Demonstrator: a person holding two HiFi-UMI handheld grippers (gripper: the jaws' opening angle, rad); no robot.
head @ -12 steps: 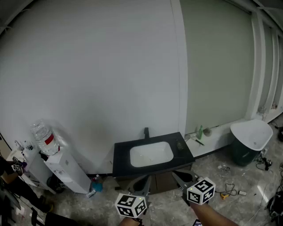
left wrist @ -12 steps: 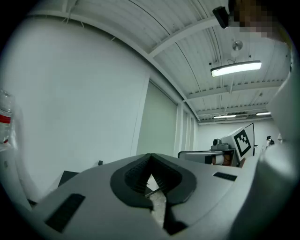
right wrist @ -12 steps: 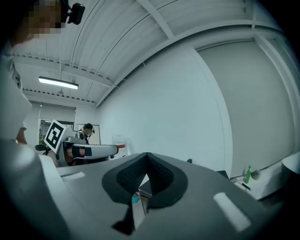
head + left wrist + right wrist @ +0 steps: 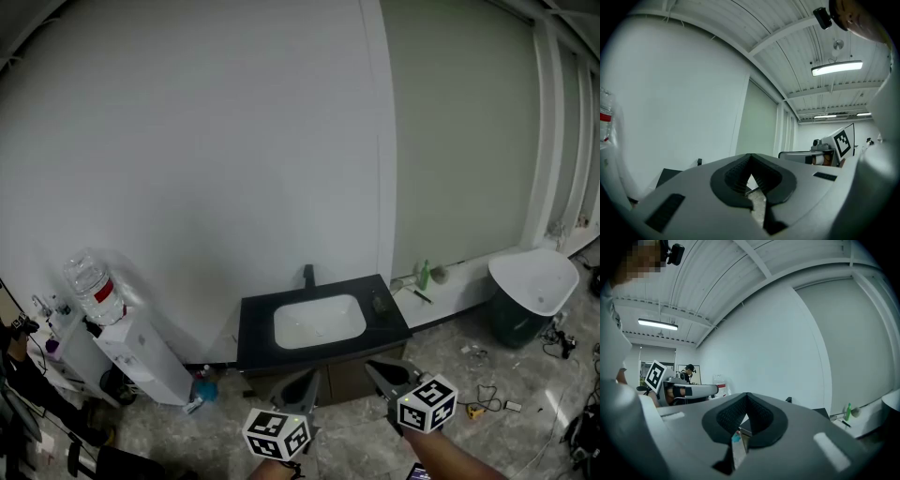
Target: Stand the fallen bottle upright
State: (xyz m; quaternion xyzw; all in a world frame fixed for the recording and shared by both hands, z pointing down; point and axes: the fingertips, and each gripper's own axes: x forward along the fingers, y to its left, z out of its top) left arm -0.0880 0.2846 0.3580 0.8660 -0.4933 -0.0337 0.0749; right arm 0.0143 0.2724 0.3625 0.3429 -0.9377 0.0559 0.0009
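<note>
Head view: the left gripper (image 4: 302,386) and right gripper (image 4: 386,375) are held low before a black sink counter (image 4: 258,323). A green bottle (image 4: 424,277) sits on the white ledge (image 4: 459,286) beside it, seemingly upright.
Left gripper view: jaws clenched together, empty.
Right gripper view: jaws clenched together, empty.

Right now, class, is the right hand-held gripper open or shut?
Shut: the right hand-held gripper shows its jaw tips touching, with nothing between them.
</note>
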